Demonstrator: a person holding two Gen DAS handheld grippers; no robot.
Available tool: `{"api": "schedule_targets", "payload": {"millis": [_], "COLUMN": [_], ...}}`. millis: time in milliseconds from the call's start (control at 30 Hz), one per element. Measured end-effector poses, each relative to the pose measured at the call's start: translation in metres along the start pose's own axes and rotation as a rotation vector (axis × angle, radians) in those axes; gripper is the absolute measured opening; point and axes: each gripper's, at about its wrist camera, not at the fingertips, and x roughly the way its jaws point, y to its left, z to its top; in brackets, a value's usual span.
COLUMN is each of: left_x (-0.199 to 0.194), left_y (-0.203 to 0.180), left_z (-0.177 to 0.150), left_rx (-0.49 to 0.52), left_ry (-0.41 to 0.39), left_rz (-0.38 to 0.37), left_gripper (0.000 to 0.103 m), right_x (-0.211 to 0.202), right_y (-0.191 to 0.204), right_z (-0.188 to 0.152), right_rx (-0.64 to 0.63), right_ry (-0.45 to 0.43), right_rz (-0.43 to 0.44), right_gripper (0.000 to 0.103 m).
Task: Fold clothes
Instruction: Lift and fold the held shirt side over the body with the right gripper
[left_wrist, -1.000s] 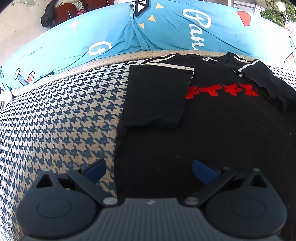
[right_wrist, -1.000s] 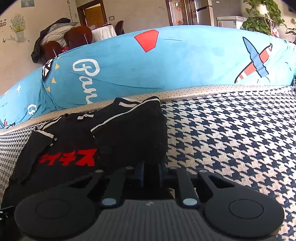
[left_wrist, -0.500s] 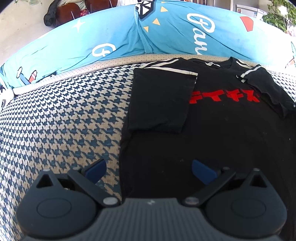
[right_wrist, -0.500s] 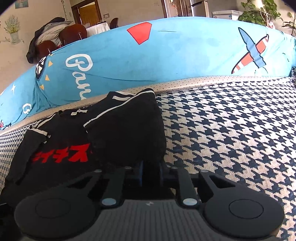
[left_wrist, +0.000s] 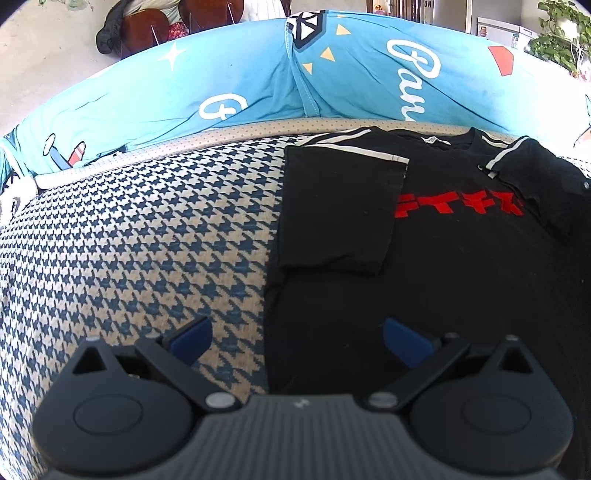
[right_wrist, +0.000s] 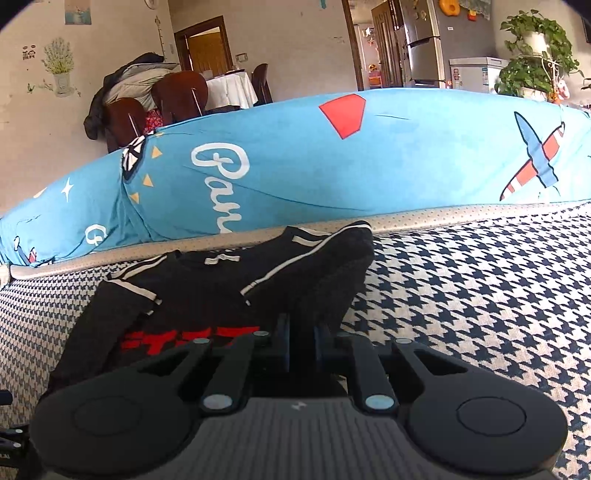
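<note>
A black T-shirt (left_wrist: 443, 258) with red lettering and white-striped sleeves lies on a houndstooth-covered surface (left_wrist: 129, 240). Its left sleeve (left_wrist: 340, 210) is folded inward onto the body. My left gripper (left_wrist: 295, 336) hangs open over the shirt's left edge, blue pads apart, nothing between them. In the right wrist view my right gripper (right_wrist: 301, 339) is shut on the right side of the black T-shirt (right_wrist: 207, 291), and the right sleeve (right_wrist: 325, 266) rises lifted off the surface ahead of the fingers.
A long blue cushion (right_wrist: 332, 166) with white script and an aeroplane print runs along the back edge. Beyond it stand wooden chairs (right_wrist: 177, 96) with a coat, a fridge (right_wrist: 421, 44) and a potted plant (right_wrist: 535, 55). Houndstooth cloth (right_wrist: 480, 295) stretches right of the shirt.
My right gripper has lifted and drawn the shirt's right side with it, so the room beyond the cushion now shows. The left gripper has barely moved and stays open.
</note>
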Motion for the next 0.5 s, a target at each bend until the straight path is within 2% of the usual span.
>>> {"api": "schedule_targets", "payload": {"millis": [267,500], "left_x": [-0.004,-0.003], "left_y": [0.024,0.051], "left_z": [0.003,0.001], "left_rx": [-0.045,-0.091], "left_ry": [-0.01,-0.006], "left_rz": [0.022,0.067], "left_gripper": [0.103,0.103], "right_x": [0.001,0.009], "right_y": [0.05,0.12], "right_z": [0.01,0.006], "right_rx": [-0.02,-0.085], "right_ry": [-0.038,-0.035], "right_rz": [0.13,0.336], "right_gripper": [0.013,0.013]}}
